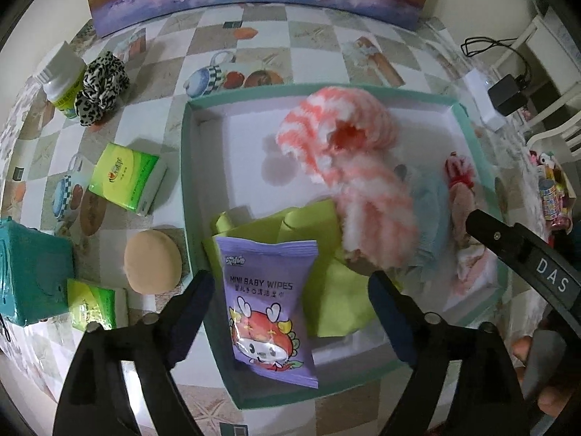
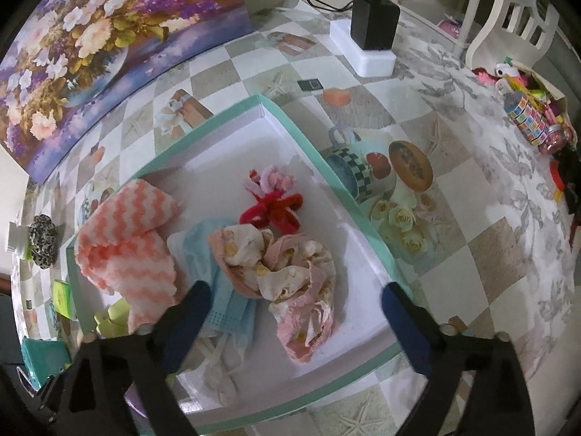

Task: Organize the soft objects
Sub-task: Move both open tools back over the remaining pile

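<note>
Two grippers over one tray (image 1: 189, 167), both pointing steeply down. Left gripper (image 1: 290, 287) spread wide, nothing pinched — purple baby wipes packet (image 1: 272, 309) lying loose between the fingers, long axis running near to far, near end propped on the tray's near rim. Right gripper (image 2: 294, 301) equally wide and empty; crumpled pink cloth (image 2: 290, 276) resting on the tray floor between its fingers, with a blue face mask (image 2: 221, 272) under the left finger and a striped pink towel (image 2: 127, 239) further left. Red and pink fuzzy pieces (image 2: 272, 200) just beyond the cloth.

Still outside, all left of the tray: leopard scrunchie (image 1: 100, 83) far left beside a white-capped bottle (image 1: 63, 80), two green tissue packs (image 1: 127, 178), a round beige puff (image 1: 152, 261) just beside the tray wall, a teal wipes pack (image 1: 32, 276) at the near-left edge. Left hand plainly the nearer one for any of these — likely a sideways shift left, puff closest. Judged roughly half sorted.
</note>
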A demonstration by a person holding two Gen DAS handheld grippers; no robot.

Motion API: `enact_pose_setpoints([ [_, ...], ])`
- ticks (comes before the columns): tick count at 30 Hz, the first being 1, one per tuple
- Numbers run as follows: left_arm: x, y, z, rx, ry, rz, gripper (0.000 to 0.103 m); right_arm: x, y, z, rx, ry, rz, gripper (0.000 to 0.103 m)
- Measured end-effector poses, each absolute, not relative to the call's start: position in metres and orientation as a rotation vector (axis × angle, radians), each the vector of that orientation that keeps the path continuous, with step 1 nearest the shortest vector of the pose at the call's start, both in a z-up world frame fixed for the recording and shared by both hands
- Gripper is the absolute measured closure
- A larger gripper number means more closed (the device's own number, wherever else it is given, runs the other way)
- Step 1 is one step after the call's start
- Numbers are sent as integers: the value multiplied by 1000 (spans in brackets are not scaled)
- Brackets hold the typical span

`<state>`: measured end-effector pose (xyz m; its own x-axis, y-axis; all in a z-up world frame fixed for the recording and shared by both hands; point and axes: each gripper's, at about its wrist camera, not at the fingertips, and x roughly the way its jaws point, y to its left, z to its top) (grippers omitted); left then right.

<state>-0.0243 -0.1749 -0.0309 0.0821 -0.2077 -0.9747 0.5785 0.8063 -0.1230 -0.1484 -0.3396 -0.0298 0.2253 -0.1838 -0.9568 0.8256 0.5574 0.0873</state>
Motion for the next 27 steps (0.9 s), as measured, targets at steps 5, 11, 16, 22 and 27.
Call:
enact_pose_setpoints([
  [5, -15, -162, -18, 289, 1343, -575, 9, -147, -340, -26, 677, 1122, -786, 0],
  [11, 9, -137, -6, 212, 1290, -492, 8, -145, -338, -25, 664, 1124, -780, 0],
  [16, 39, -100, 10, 129, 1236, -373, 8, -138, -332, -22, 640, 1125, -773, 0],
  [22, 77, -45, 19, 38, 1197, -208, 8, -124, -318, -18, 626, 1118, -716, 0],
  [27, 102, 1, 24, -3, 1174, -75, 8, -107, -298, -14, 610, 1108, -647, 0],
])
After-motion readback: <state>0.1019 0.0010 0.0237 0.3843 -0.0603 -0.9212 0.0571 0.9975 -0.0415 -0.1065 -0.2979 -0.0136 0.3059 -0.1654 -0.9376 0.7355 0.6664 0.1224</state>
